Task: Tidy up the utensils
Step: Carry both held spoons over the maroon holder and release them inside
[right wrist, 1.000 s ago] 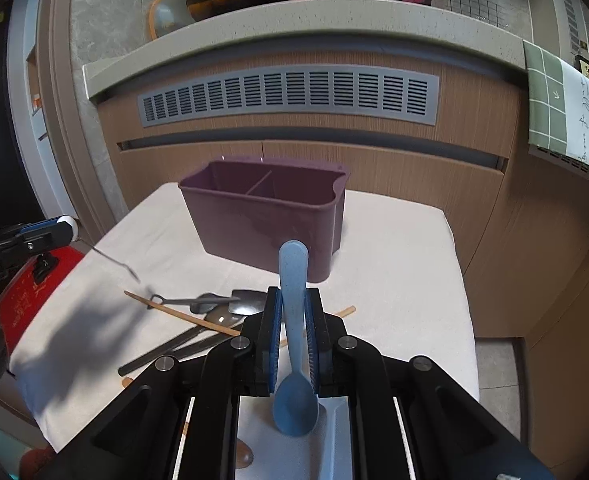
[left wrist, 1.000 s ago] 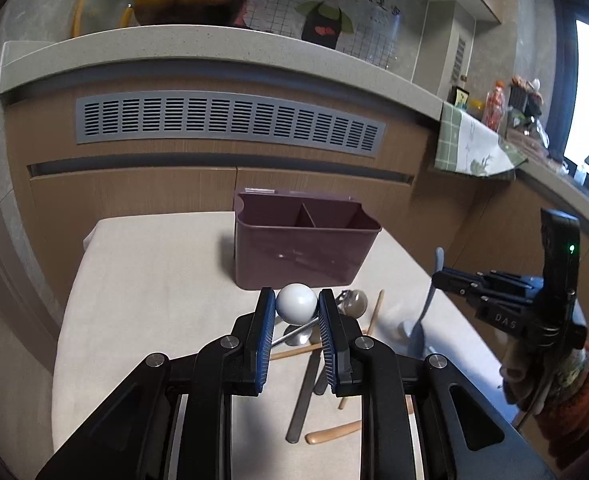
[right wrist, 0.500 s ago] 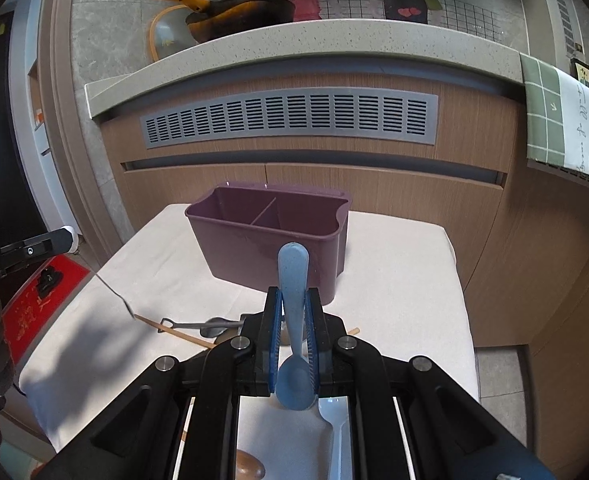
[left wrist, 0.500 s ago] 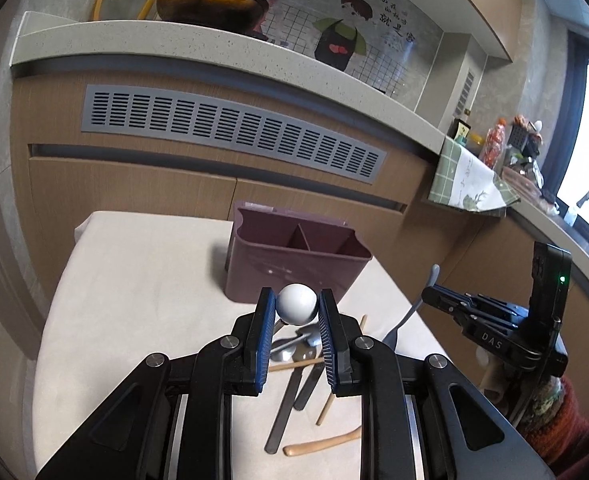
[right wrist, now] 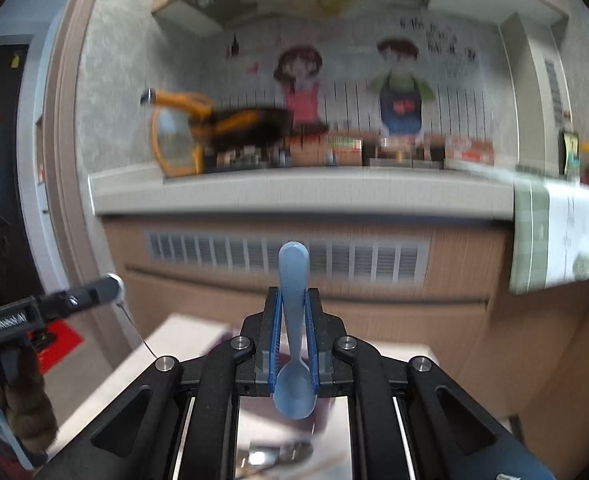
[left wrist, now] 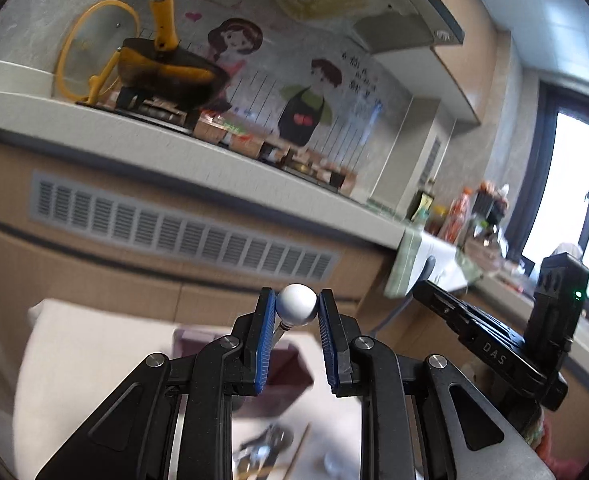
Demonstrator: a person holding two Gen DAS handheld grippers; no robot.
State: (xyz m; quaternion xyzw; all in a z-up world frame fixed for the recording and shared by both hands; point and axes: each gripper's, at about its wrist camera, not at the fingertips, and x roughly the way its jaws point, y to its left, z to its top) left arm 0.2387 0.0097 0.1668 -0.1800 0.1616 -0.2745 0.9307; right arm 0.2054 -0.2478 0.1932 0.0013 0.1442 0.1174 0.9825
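Left gripper (left wrist: 297,307) pinches a white ball-ended utensil (left wrist: 296,309); right gripper (right wrist: 294,310) clamps a blue spoon (right wrist: 293,320) upright, both above the purple caddy (left wrist: 290,372) on the counter (left wrist: 78,360).

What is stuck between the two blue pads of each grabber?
Left wrist view: the left gripper pinches a white ball on a thin metal stem. Right wrist view: the right gripper clamps a blue spoon.

A white ball-ended metal utensil (left wrist: 296,310) sits mid-frame, its thin shaft slanting down-left. A blue plastic spoon (right wrist: 293,328) stands upright at centre, bowl lowest. The maroon utensil caddy (left wrist: 290,372) lies blurred at lower centre, with loose utensils (left wrist: 264,446) below it.
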